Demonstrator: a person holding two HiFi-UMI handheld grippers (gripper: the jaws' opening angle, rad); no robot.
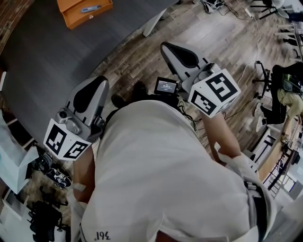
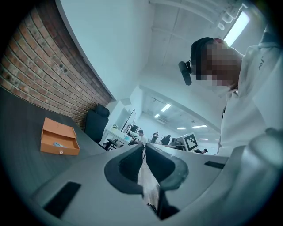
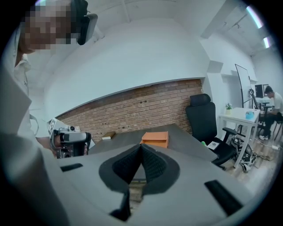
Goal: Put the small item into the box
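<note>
Inside the orange box the small item lies lengthwise; left gripper and right gripper sit closed.

Ahead of you on the left lies a dark grey table, and a brick wall runs along its far side. A wooden plank floor spreads out to your right, where a pale cable trails across it. A black office chair stands near the table's right corner. A white desk is just beyond the chair, with a person seated at it. Your white shirt fills the near view, and a small lit screen sits just past it. Strip lights glow on the far ceiling.
</note>
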